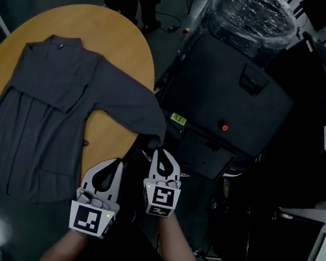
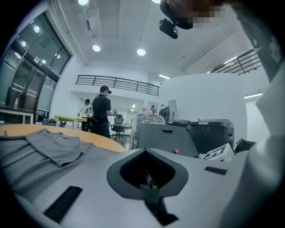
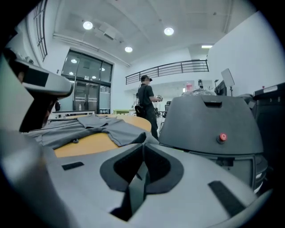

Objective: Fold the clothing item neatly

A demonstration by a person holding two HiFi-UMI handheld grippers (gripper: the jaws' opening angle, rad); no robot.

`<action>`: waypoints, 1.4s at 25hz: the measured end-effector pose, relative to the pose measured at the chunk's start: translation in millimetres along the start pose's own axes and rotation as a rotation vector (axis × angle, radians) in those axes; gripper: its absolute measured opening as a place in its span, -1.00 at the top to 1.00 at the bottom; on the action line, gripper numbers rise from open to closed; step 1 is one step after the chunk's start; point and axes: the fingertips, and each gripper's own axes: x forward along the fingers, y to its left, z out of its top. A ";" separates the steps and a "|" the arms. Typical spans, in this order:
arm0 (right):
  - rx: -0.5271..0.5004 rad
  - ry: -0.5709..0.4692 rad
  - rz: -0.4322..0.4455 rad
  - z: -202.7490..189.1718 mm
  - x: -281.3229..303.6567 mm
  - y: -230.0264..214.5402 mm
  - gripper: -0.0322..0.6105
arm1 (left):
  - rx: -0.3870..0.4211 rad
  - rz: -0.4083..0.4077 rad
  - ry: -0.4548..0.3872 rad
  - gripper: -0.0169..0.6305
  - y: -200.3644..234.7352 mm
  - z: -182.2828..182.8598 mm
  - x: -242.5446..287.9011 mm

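Your right tongs [image 1: 160, 153] pinch the sleeve cuff [image 1: 153, 136] of the shirt [image 1: 49, 108] past the counter [image 1: 126, 34] edge, left tongs [image 1: 115, 163] pressed together, empty: that thin bite may slip mid-fold.

Count: one round wooden table [image 1: 123, 33]. On the table: one grey long-sleeved shirt [image 1: 42, 113]. Off the table's edge: two grippers, left gripper [image 1: 115, 163] and right gripper [image 1: 160, 152]; one dark machine [image 1: 232, 89] with one red button [image 1: 224, 128]; one plastic-wrapped drum [image 1: 250, 14]. Beyond the table: one standing person [image 3: 146, 104].
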 end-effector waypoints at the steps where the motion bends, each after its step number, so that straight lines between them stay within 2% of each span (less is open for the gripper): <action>1: -0.004 -0.008 0.005 5.9 -2.1 0.1 0.87 | 0.009 0.015 0.001 0.92 3.3 1.7 -2.7; 11: -0.052 -0.070 0.037 58.2 -11.0 6.5 0.87 | 0.039 0.106 -0.028 0.92 34.7 36.8 -14.1; 15: -0.085 -0.081 -0.012 78.9 -8.5 8.9 0.87 | 0.039 0.115 -0.053 0.92 62.9 48.8 -18.4; 19: -0.061 -0.104 -0.080 101.4 -2.6 15.0 0.87 | 0.045 0.105 -0.065 0.92 100.0 61.7 -28.0; 23: -0.050 -0.127 -0.122 124.3 10.3 44.7 0.88 | 0.047 0.075 -0.077 0.92 148.2 74.3 -42.6; 28: -0.082 -0.134 -0.155 148.9 26.0 99.2 0.88 | 0.029 0.071 -0.087 0.92 231.6 84.6 -73.8; 35: -0.097 -0.109 -0.252 167.2 40.1 161.9 0.88 | 0.024 0.021 -0.052 0.92 331.5 88.8 -116.6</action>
